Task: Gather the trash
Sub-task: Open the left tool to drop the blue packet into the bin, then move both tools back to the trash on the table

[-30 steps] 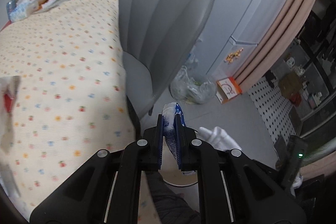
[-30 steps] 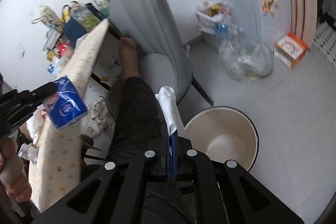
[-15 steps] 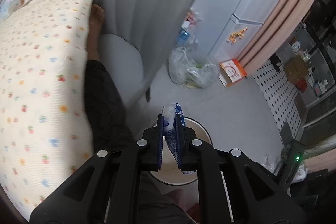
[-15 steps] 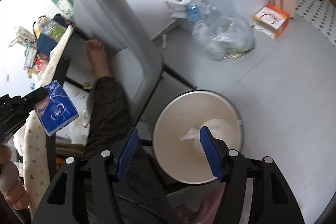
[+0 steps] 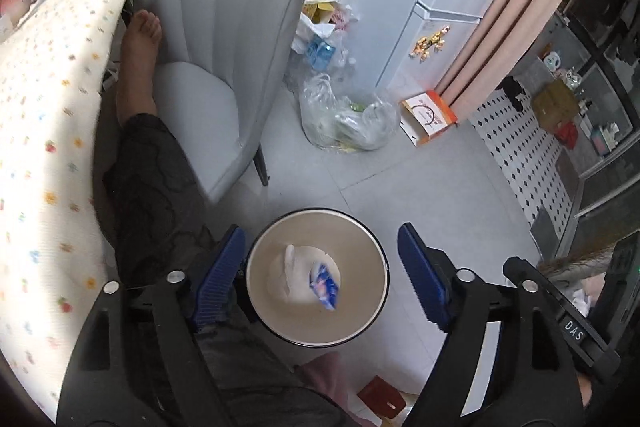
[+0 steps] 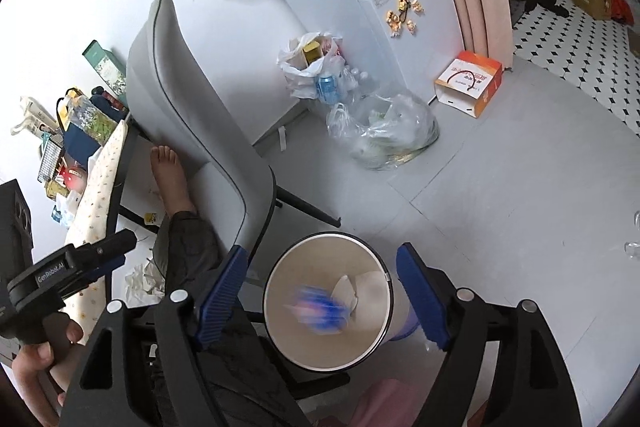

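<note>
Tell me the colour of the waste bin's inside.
Cream, with a dark rim; the waste bin shows best in the left wrist view.

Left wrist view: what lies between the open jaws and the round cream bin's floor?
Only a blue-and-white packet, seemingly mid-fall over white crumpled tissue inside the round cream bin; the left wrist view shows it.

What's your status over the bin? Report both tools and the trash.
Left tool and right tool open, jaws just opened, nothing between. Blue-and-white wrapper and white crumpled tissue inside round cream waste bin. Nothing in the way.
</note>
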`<action>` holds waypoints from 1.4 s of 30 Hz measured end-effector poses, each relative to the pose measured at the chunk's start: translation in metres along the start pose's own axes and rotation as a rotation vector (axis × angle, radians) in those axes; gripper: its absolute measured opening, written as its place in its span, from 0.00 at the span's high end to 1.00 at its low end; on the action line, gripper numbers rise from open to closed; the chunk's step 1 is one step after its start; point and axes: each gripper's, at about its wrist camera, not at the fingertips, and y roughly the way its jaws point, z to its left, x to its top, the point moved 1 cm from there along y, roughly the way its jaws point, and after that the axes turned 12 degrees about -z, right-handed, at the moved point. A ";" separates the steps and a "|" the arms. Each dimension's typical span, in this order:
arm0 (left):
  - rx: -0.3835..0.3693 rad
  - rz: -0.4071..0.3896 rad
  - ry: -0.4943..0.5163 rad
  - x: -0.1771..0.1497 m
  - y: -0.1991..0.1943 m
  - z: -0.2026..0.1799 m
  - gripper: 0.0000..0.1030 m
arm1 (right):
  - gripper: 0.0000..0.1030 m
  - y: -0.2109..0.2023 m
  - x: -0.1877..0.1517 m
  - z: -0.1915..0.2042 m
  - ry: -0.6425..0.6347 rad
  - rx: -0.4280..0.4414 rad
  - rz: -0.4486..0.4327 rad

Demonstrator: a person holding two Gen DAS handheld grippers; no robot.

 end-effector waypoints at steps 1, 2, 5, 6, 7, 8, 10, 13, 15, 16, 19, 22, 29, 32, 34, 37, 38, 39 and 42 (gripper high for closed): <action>0.002 -0.014 -0.001 0.002 -0.007 0.002 0.19 | 0.24 -0.001 0.000 0.004 -0.004 0.003 0.000; 0.001 -0.026 -0.004 0.005 -0.012 0.004 0.16 | 0.21 -0.002 -0.001 0.007 -0.011 0.006 -0.002; 0.000 -0.072 -0.029 0.010 -0.031 0.010 0.09 | 0.09 -0.012 -0.001 0.020 -0.040 0.019 -0.023; 0.009 -0.091 -0.036 0.012 -0.037 0.012 0.07 | 0.07 -0.016 -0.001 0.028 -0.051 0.021 -0.036; 0.015 -0.116 -0.046 0.013 -0.048 0.016 0.06 | 0.07 -0.019 0.000 0.033 -0.062 0.022 -0.044; 0.013 -0.131 -0.051 0.014 -0.054 0.018 0.06 | 0.07 -0.022 0.000 0.041 -0.079 0.025 -0.050; 0.014 -0.162 -0.071 0.016 -0.067 0.027 0.06 | 0.07 -0.028 0.001 0.054 -0.106 0.031 -0.058; 0.025 -0.208 -0.118 0.020 -0.085 0.041 0.06 | 0.07 -0.038 0.004 0.069 -0.136 0.024 -0.086; 0.037 -0.246 -0.129 0.023 -0.100 0.048 0.06 | 0.07 -0.045 0.006 0.075 -0.133 0.013 -0.114; 0.034 -0.267 -0.121 0.024 -0.108 0.050 0.06 | 0.07 -0.049 0.007 0.080 -0.125 0.006 -0.130; 0.037 -0.335 -0.119 0.029 -0.131 0.054 0.06 | 0.07 -0.057 0.007 0.095 -0.153 -0.037 -0.167; 0.045 -0.420 -0.141 0.031 -0.155 0.066 0.06 | 0.07 -0.067 0.006 0.117 -0.204 -0.028 -0.203; 0.102 -0.571 -0.198 0.023 -0.208 0.108 0.06 | 0.07 -0.090 0.003 0.170 -0.273 0.034 -0.259; 0.104 -0.629 -0.214 0.014 -0.231 0.128 0.06 | 0.07 -0.099 -0.001 0.191 -0.297 0.065 -0.280; 0.107 -0.649 -0.217 0.009 -0.243 0.140 0.06 | 0.07 -0.104 -0.005 0.203 -0.313 0.101 -0.285; 0.115 -0.679 -0.217 -0.001 -0.261 0.157 0.06 | 0.07 -0.109 -0.011 0.223 -0.344 0.142 -0.279; 0.117 -0.687 -0.221 -0.003 -0.265 0.161 0.06 | 0.07 -0.111 -0.014 0.232 -0.360 0.155 -0.273; 0.119 -0.694 -0.224 -0.005 -0.270 0.166 0.06 | 0.07 -0.113 -0.018 0.241 -0.377 0.169 -0.266; 0.124 -0.712 -0.224 -0.013 -0.284 0.182 0.06 | 0.07 -0.117 -0.026 0.266 -0.413 0.218 -0.246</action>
